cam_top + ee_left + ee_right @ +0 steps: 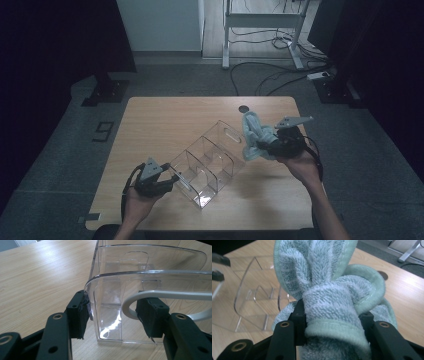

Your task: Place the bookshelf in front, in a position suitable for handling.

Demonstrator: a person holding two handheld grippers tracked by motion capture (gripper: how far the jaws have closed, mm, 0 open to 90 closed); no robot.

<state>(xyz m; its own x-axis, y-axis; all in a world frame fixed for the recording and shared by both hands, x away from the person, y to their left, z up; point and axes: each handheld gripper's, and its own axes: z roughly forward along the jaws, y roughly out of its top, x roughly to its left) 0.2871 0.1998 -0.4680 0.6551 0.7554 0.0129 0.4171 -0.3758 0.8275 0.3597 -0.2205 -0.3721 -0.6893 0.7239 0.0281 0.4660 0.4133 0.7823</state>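
A clear plastic organizer (210, 160) with several compartments lies slantwise on the wooden table (165, 120). My left gripper (172, 179) is at its near left end. In the left gripper view, the jaws of my left gripper (115, 315) are shut on the end of the organizer (150, 272), one pad against its rounded corner. My right gripper (262, 146) hangs above the table just right of the organizer, shut on a bunched pale blue-green towel (252, 132). In the right gripper view the towel (329, 272) bulges up between the jaws of my right gripper (332, 315), with the organizer (249, 295) behind at the left.
A dark round cable hole (244, 108) sits near the table's far edge, also seen in the right gripper view as the hole (382, 275). Beyond the table are grey floor, loose cables (270, 75) and a white desk frame (260, 30).
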